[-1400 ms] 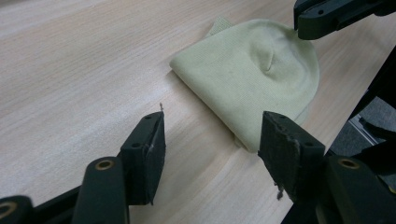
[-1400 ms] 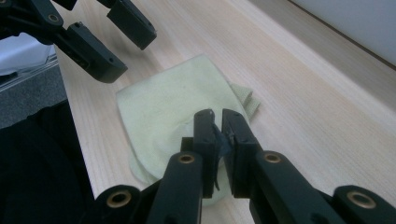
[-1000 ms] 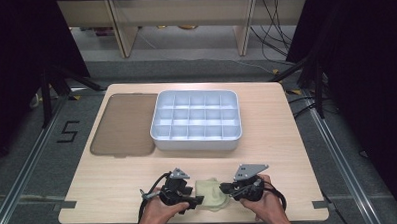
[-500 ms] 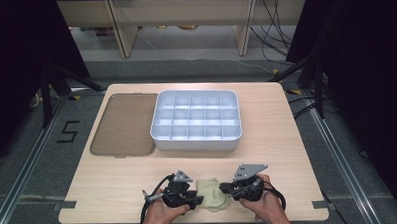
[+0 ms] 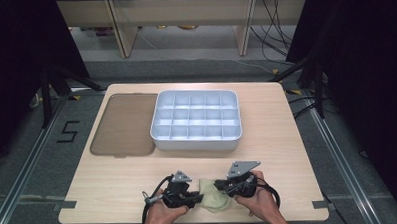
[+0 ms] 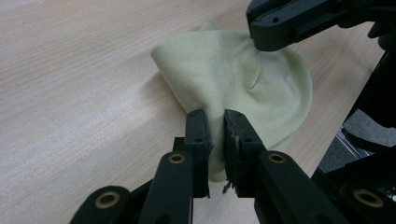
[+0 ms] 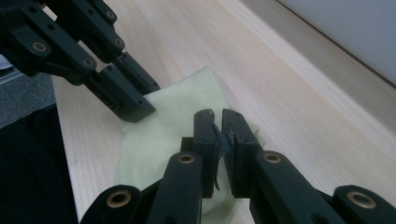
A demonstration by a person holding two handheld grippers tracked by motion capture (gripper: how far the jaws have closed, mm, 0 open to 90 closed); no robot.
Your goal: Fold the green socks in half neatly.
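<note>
High view, near edge first: two hands rising from the bottom, left gripper (image 5: 193, 198) and right gripper (image 5: 220, 187) facing each other across a pale yellow-green cloth (image 5: 212, 198) crumpled on the wooden table (image 5: 288, 154) close to its front edge. Left gripper view: jaws just been closing, now clenched on a fold at the cloth's (image 6: 243, 79) near edge, fabric pinched in the narrow slit between the fingertips (image 6: 197, 128), stitched seam visible further along, other gripper's black jaw pressing on the cloth's far top corner. Right gripper view: jaws likewise clamped tight on a thin fold of cloth (image 7: 182, 112), a sliver of fabric standing up between the fingertips (image 7: 204, 128), left gripper's black linkage lying at the cloth's far-left corner. Further back in the high view: white tray (image 5: 196, 140) of small square compartments at mid-table, brown lid (image 5: 123, 125) flat just beside its left side, touching or nearly so. Beyond the table's left side, on the grey floor, a black-taped "5" (image 5: 67, 132). No brand or label legible on grippers, tray or cloth.
</note>
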